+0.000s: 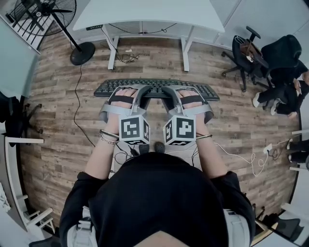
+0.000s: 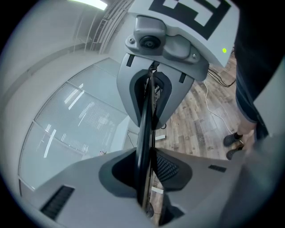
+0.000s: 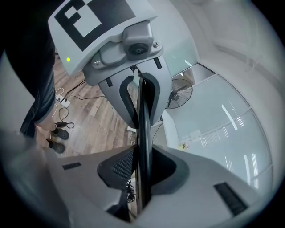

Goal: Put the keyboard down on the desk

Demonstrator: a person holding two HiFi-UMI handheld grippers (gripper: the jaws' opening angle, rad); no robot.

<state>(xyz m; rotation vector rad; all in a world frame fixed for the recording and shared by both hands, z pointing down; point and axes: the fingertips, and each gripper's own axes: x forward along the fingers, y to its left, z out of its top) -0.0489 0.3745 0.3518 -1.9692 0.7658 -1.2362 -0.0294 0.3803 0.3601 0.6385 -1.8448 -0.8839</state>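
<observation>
A black keyboard [image 1: 157, 89] hangs level in the air over the wooden floor, in front of the white desk [image 1: 145, 14]. My left gripper [image 1: 141, 90] is shut on its near edge left of the middle. My right gripper [image 1: 168, 90] is shut on the same edge right of the middle. In the left gripper view the keyboard [image 2: 144, 129] shows edge-on as a thin dark slab, pinched at my left gripper [image 2: 146, 171]. The right gripper view gives the same edge-on keyboard [image 3: 143, 129], clamped in my right gripper [image 3: 142, 171].
A standing fan [image 1: 81, 52] stands left of the desk, and cables trail over the floor [image 1: 77, 111]. Black office chairs [image 1: 251, 53] and a seated person [image 1: 285, 94] are at the right. White furniture [image 1: 19, 159] lines the left edge.
</observation>
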